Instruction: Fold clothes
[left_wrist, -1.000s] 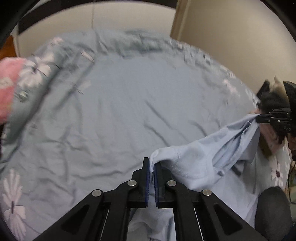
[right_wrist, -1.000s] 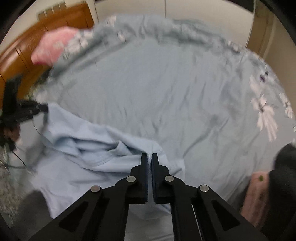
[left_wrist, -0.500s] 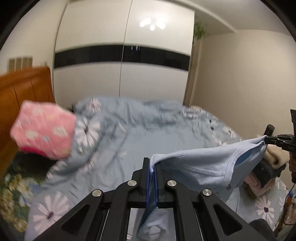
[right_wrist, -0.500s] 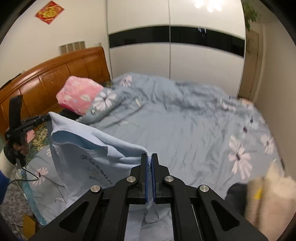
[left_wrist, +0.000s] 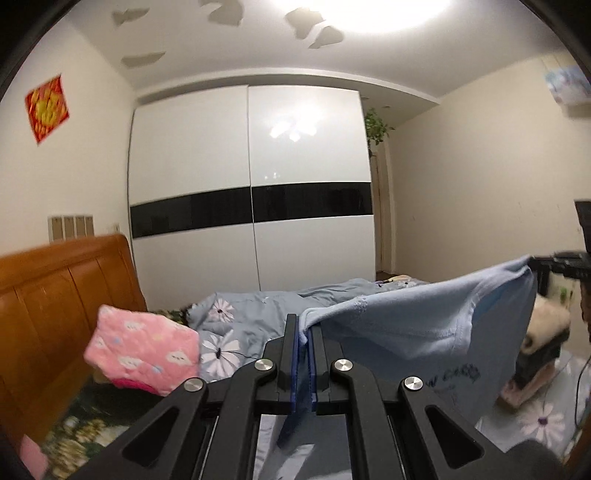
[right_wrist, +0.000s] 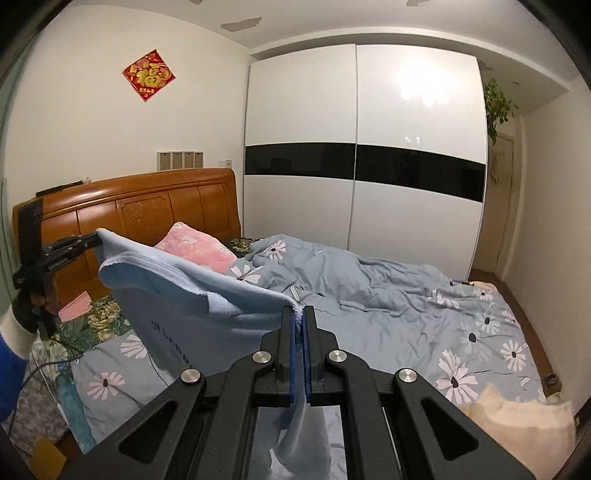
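A light blue shirt with dark lettering hangs in the air above the bed, stretched between both grippers. My left gripper is shut on one corner of its edge. My right gripper is shut on the opposite corner of the light blue shirt. In the right wrist view the left gripper shows at far left, held by a gloved hand. In the left wrist view the right gripper pinches the cloth at the far right edge. The shirt's lower part drops out of sight below both frames.
The bed has a rumpled grey-blue flowered duvet, a pink pillow and a wooden headboard. Folded beige and pink clothes lie at the near right corner. A white wardrobe stands beyond the bed.
Both grippers have risen and tilted up from the bed, lifting the shirt off the duvet. The shirt now hangs stretched between them; both stayed shut.
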